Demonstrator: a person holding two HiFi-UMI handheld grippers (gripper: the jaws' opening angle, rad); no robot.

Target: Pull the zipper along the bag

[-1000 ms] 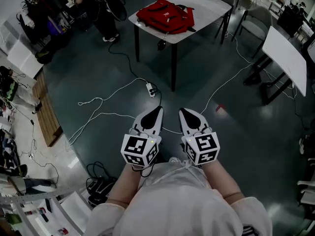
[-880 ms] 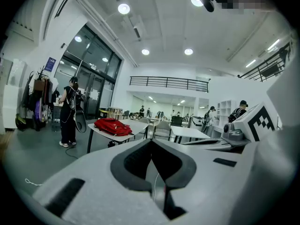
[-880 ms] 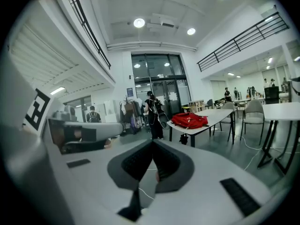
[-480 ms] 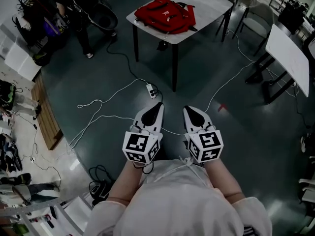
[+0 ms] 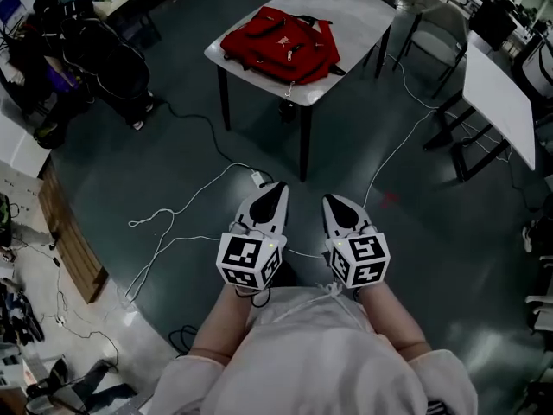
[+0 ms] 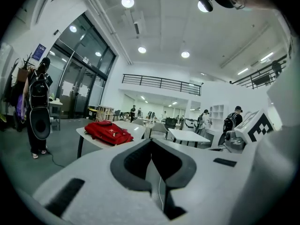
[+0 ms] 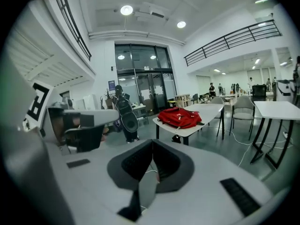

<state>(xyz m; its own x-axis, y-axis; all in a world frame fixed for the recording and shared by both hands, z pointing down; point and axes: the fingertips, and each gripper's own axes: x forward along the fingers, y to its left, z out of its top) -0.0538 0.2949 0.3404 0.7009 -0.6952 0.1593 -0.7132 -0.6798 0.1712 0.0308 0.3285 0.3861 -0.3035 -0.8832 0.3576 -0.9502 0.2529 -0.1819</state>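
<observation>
Closer now: red bag [image 5: 281,46] on worktop [image 5: 363,7]. Approach step. Left gripper [image 5: 276,188] and right gripper [image 5: 332,201] held with fingers together, empty; bag must be reached next.

Pale top [image 5: 311,353], 2 white tools
Left gripper [image 5: 276,189] and right gripper [image 5: 333,201]: white shells, dark pads (black-and-white marker cubes [image 5: 249,262] behind).

Left gripper [image 6: 151,144] fingers [image 6: 133,161] together, nothing between; red bag [image 6: 108,132] on table [image 6: 134,128] ahead.

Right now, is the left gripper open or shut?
Shut: the left gripper has its jaws closed tip to tip, with nothing between them.
</observation>
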